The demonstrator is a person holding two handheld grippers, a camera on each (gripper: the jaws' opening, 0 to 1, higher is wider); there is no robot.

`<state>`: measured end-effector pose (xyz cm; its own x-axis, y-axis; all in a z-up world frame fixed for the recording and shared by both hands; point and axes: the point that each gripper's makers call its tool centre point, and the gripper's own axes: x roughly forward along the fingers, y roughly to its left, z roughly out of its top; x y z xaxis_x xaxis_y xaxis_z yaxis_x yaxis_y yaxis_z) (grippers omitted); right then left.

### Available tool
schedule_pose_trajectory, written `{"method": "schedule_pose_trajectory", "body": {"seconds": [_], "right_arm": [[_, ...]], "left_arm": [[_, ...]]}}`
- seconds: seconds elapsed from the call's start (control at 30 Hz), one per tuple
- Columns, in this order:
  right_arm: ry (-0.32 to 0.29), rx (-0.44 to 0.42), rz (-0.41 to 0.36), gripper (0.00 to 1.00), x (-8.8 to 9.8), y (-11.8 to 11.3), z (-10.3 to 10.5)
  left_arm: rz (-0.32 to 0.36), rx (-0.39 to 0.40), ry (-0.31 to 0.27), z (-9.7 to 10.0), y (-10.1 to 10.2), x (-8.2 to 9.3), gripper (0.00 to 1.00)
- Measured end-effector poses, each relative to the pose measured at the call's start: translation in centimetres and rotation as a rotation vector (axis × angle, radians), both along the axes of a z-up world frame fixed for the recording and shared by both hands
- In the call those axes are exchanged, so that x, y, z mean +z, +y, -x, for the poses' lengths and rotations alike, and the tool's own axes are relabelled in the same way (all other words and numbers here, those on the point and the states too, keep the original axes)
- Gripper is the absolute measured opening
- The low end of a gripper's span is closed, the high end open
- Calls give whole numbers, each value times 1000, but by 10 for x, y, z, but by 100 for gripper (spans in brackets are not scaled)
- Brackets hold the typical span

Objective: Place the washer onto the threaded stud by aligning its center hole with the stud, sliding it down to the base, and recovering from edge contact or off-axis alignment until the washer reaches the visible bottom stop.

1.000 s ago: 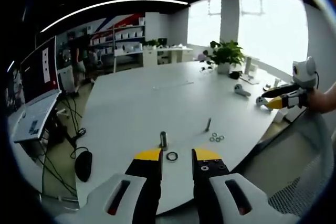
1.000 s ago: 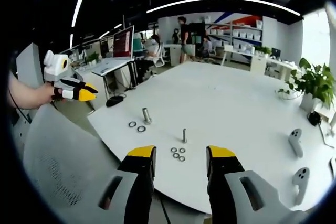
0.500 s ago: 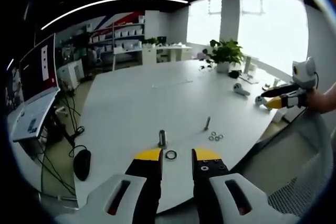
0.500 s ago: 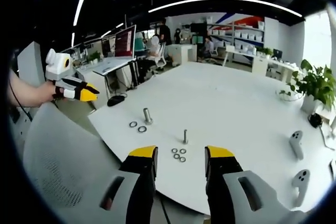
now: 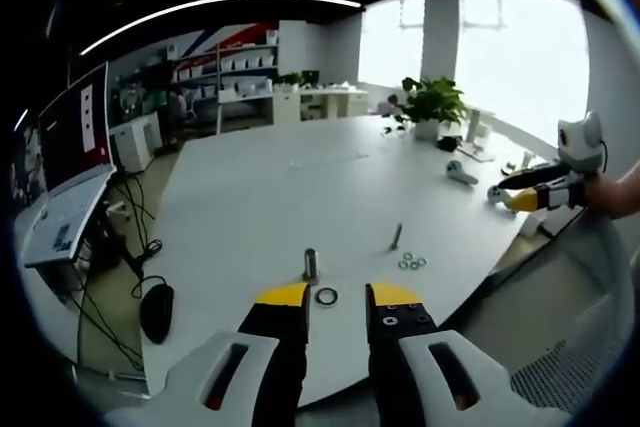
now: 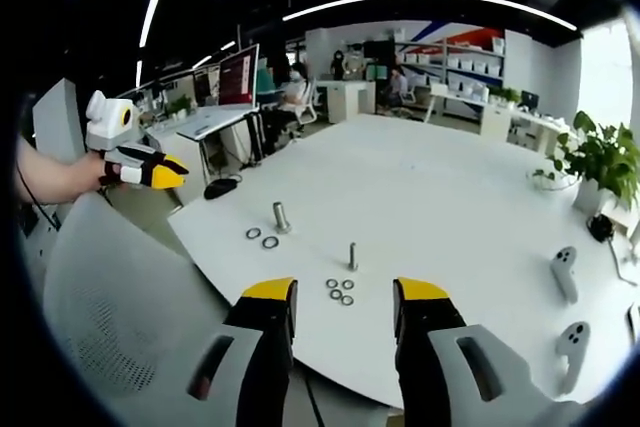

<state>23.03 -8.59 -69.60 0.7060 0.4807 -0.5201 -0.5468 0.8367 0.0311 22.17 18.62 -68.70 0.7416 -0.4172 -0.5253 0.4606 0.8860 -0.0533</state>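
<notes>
A dark ring-shaped washer [image 5: 326,296] lies flat on my white worktop [image 5: 270,197], just beyond the yellow tips of my left gripper [image 5: 336,295] and beside a short, stout metal stud [image 5: 310,264] that stands upright near the rounded edge. In the right gripper view the same stud [image 6: 280,216] rises with two flat washers [image 6: 261,238] lying just beside it, apart from the post and not on it. A thinner grey stud [image 6: 352,256] stands farther along the edge, with three small pale rings [image 6: 339,290] clustered on the surface at its foot; the left gripper view shows this thin stud [image 5: 397,236] leaning in the fisheye and the rings [image 5: 411,263] close by. My left jaws stand released, parallel, with a clear gap and nothing between them. My right gripper [image 6: 343,299] hangs off the worktop's edge, its jaws spread wide and empty, the three rings showing between the tips. Each gripper is white plastic with black jaws capped in yellow. A hand [image 6: 62,180] holds my left gripper out over a grey mesh chair back [image 6: 110,297]. The worktop is smooth, matt and broad. A potted green plant [image 5: 430,107] and two white handheld controllers [image 6: 567,302] sit toward its far side.
</notes>
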Motion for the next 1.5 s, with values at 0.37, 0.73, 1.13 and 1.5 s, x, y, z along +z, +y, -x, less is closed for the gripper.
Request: {"method": "schedule_pose_trajectory", "body": {"seconds": [0.37,0.73,1.13,1.5], "right_arm": [[-12,4,-8,42,3,2,-1],[-29,16,-47,47,9,5,-1],[-8,71,-60,48,6,17,5],[4,107,-73,47,5,23,10]], "left_arm": [[-11,-17,16,1,-1,-4,20],[-42,-10,22,0,2,-7,20],[-100,43,37,-2,16,-13,20],[-133,81,88,0,25,-23,19]]}}
